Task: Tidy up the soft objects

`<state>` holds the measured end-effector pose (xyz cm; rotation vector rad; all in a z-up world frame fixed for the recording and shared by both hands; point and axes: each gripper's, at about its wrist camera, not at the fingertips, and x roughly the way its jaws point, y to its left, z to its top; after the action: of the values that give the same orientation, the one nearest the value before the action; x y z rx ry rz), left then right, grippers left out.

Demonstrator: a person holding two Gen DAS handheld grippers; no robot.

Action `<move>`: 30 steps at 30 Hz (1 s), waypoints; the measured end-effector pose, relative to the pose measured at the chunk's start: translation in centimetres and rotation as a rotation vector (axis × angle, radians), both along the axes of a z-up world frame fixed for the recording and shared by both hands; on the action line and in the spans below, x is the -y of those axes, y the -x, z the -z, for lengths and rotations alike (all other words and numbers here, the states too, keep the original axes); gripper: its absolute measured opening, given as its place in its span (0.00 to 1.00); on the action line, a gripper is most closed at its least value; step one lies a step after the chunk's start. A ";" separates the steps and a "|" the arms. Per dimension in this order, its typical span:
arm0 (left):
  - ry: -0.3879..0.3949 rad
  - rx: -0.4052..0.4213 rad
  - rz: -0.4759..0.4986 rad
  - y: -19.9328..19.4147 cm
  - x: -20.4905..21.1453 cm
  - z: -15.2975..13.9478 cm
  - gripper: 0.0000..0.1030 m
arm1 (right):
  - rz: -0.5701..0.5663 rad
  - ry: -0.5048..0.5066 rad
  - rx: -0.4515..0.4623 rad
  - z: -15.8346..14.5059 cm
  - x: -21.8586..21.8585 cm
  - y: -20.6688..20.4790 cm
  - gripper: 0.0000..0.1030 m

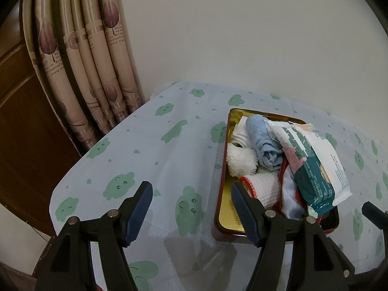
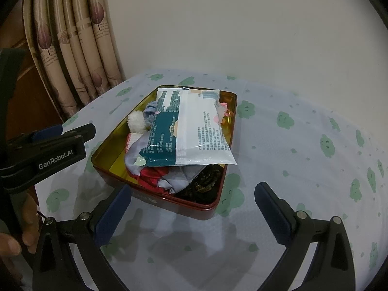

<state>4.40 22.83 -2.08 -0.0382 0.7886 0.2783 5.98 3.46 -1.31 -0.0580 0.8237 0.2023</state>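
"GenRobot.AI" lettering on left tool (image 2: 72, 131) body

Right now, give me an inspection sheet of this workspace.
Surface: table under a pale tablecloth with green cloud prints.
Job's things: red tin, gold inside, holding a wet-wipes pack on top, blue towel, white pompom, red-edged white cloth, other fabrics.
Clutter: nothing seen.
Grippers: left gripper open, empty; right gripper open, empty.
Cables: nothing seen.
Surroundings: leaf-print curtain, white wall.
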 end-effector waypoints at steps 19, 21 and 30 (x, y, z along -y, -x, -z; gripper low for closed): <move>0.000 0.002 0.002 0.0 0.1 0.0 0.67 | -0.011 0.008 -0.008 0.4 -0.4 0.1 0.98; -0.003 0.001 0.001 0.0 0.0 0.0 0.67 | -0.013 0.006 -0.009 0.5 -0.5 0.1 0.98; -0.009 -0.002 0.005 0.0 0.1 0.0 0.67 | -0.026 0.013 -0.017 0.7 -0.8 -0.1 0.98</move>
<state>4.39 22.71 -2.06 -0.0274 0.7895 0.2772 6.03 4.24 -1.98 -0.0794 0.8416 0.2224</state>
